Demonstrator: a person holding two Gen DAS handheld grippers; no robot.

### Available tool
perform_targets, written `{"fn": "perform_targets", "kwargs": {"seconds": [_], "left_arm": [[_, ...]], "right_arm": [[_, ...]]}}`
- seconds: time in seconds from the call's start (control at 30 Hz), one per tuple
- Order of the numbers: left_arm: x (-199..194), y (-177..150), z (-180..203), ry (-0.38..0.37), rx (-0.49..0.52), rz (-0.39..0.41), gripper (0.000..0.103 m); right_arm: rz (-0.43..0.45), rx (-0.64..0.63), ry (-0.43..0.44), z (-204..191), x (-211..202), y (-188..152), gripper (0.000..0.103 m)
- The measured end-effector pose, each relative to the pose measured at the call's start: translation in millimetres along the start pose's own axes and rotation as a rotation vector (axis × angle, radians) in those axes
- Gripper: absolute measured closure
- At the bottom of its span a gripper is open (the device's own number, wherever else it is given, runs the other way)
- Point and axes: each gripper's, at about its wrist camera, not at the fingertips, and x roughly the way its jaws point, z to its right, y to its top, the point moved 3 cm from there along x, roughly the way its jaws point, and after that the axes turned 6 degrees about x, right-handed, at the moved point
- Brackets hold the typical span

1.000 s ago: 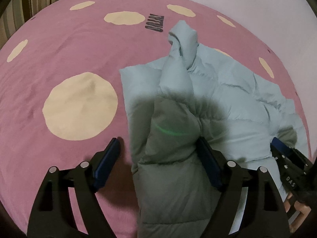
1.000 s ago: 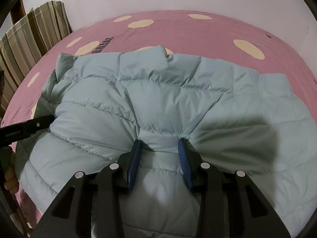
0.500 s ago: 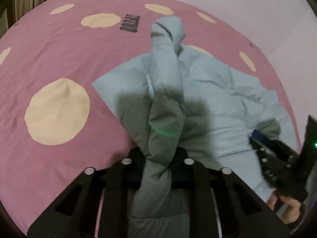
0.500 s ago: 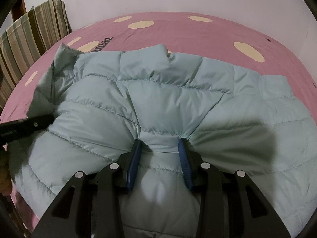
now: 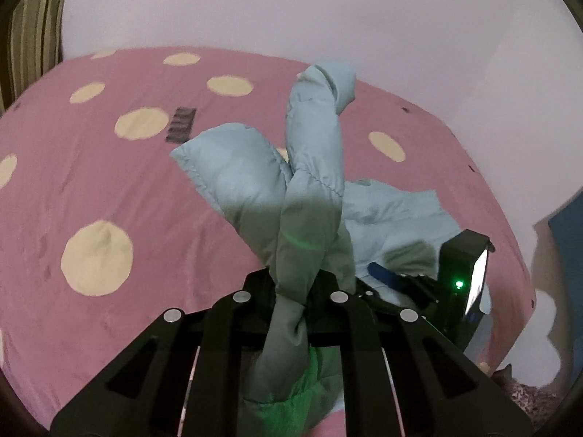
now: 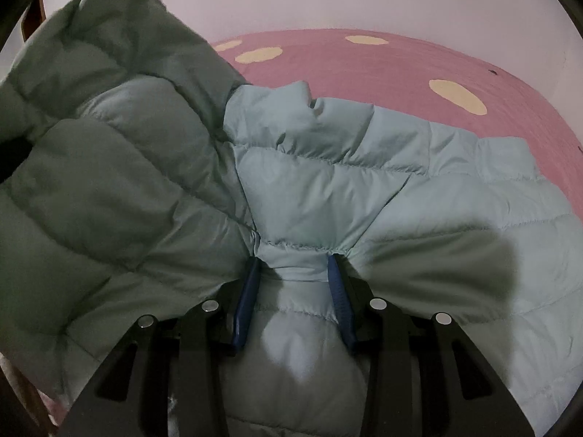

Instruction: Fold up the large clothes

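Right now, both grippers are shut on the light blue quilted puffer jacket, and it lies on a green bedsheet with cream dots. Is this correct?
Not quite: the bedsheet is pink with cream dots, not green, as the left wrist view shows. The rest holds: the left gripper and the right gripper are both shut on the light blue quilted puffer jacket, which is partly lifted and partly resting on that sheet.

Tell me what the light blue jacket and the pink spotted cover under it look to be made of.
Jacket: looks like thin, smooth synthetic shell over puffy fill, judging by its stitched quilt channels and soft sheen. Cover: seems a matte woven fabric, perhaps cotton, with flat cream dots and fine creases; the fibre itself can't be confirmed.
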Motion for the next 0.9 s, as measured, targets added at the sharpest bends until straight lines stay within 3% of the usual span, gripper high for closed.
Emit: {"fn": "perform_targets", "kwargs": {"seconds": [0.17, 0.43, 0.7, 0.9], "left_arm": [[-9.0, 12.0, 30.1, 0.004, 0.023, 0.011, 0.093], [-3.3, 22.0, 98.5, 0.025, 0.101, 0.011, 0.093], [41.9, 26.4, 177.8, 0.048, 0.188, -0.014, 0.093], [93.3, 8.7, 229.4, 0.034, 0.227, -0.068, 0.093]], "right_arm": [[0.045, 0.065, 0.034, 23.1, -28.2, 11.0, 0.063], [0.106, 0.144, 0.007, 85.6, -77.7, 8.7, 0.064], [0.158, 0.266, -0.042, 159.7, -117.2, -10.2, 0.063], [0.180, 0.337, -0.079, 202.3, -134.2, -26.9, 0.063]]}}
